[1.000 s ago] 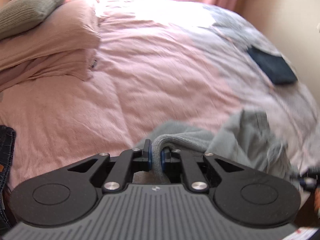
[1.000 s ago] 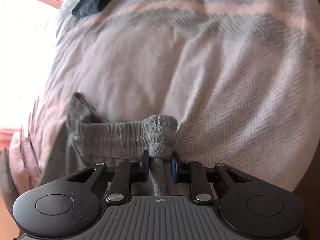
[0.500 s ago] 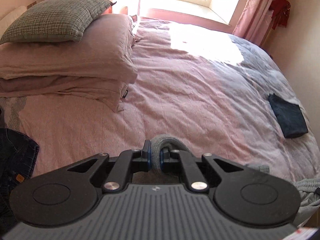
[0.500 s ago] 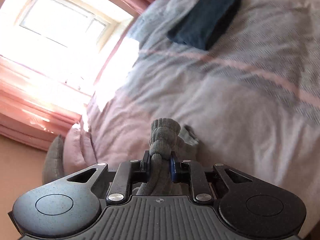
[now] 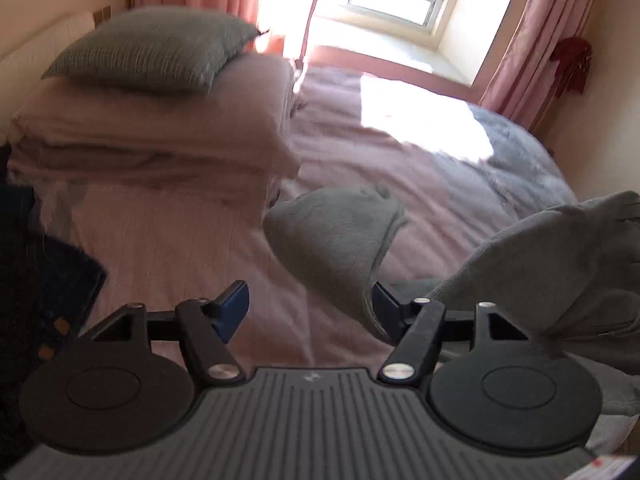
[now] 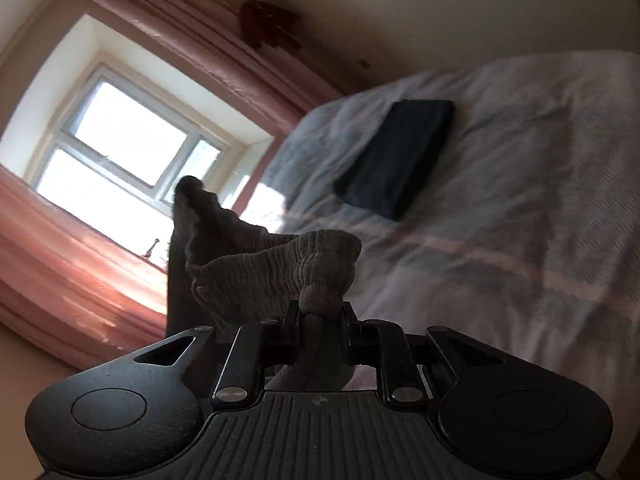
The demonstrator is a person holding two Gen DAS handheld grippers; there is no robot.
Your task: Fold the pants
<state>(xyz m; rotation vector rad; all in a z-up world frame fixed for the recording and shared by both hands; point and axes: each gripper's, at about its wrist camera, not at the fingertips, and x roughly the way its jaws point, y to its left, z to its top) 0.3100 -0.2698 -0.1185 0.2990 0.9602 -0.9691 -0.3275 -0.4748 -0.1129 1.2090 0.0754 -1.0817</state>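
Our right gripper [image 6: 320, 314] clamped on the grey pants [image 6: 280, 264] waistband, our left gripper [image 5: 310, 306] just sprung open, seemingly free of cloth, pink bed [image 5: 180, 240] below

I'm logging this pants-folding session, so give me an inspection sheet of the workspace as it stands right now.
Surface: bed with a pink and grey cover, rumpled, sunlit near the window.
Job's things: grey pants, waistband pinched in the right tool; another part hangs in the air ahead of the left tool.
Clutter: folded dark blue garment on the bed; dark denim at the left edge; stacked pillows.
Grippers: left tool's jaws have just been opening, pads off the cloth; right tool shut on the pants.
Cables: nothing seen.
Surroundings: window, pink curtains, walls.
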